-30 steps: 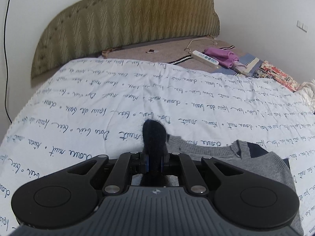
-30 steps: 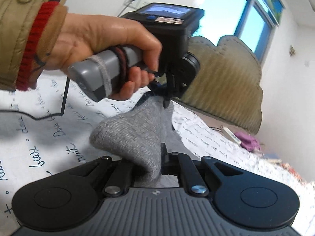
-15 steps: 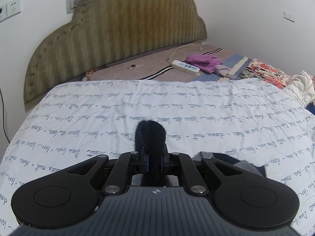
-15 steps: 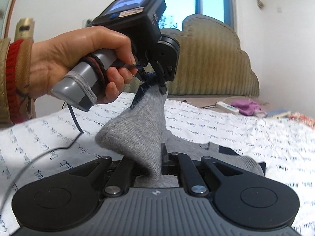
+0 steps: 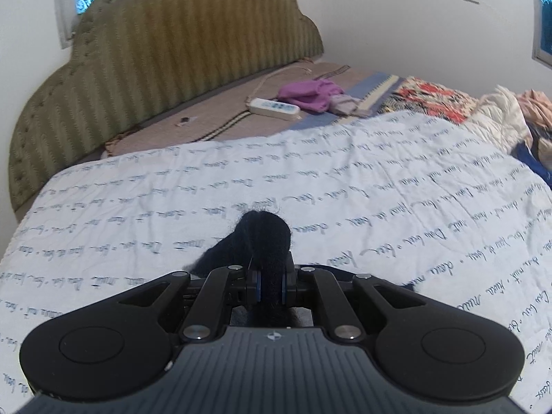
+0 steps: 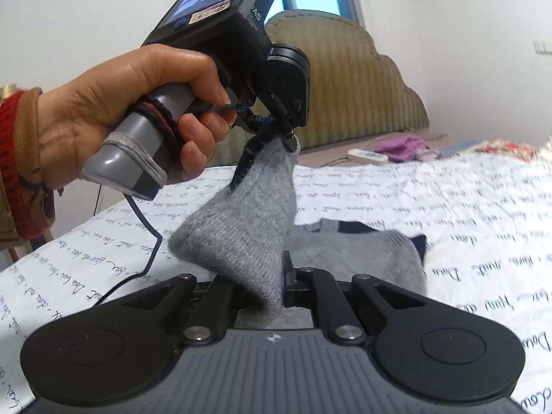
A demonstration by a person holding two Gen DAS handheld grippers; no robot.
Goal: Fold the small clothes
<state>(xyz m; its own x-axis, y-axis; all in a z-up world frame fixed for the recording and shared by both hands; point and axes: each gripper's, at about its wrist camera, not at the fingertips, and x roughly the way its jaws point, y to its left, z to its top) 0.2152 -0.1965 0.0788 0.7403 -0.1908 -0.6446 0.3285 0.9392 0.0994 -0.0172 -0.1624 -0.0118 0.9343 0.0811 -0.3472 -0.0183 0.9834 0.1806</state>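
A small grey knit sweater [image 6: 348, 252] with navy trim lies on the white script-printed bedspread [image 5: 345, 179]. One part of it, a sleeve [image 6: 248, 227], is lifted and stretched between both grippers. My left gripper [image 5: 270, 284] is shut on the navy cuff [image 5: 264, 238], which bulges out above its fingers. In the right wrist view a hand [image 6: 114, 110] holds that left gripper [image 6: 272, 131] above the bed, pinching the sleeve's navy end. My right gripper [image 6: 276, 286] is shut on the sleeve's grey lower part.
A green padded headboard [image 5: 165, 69] stands at the far end. A white power strip [image 5: 274, 107], a purple cloth [image 5: 310, 91] and patterned fabrics [image 5: 431, 98] lie beyond the bedspread. More clothes are heaped at the right [image 5: 510, 117]. A black cable [image 6: 148, 241] trails over the bed.
Both grippers have travelled sideways over the bed, still holding the sleeve. The sweater's grey body has left the left wrist view. The right wrist view has rolled to level.
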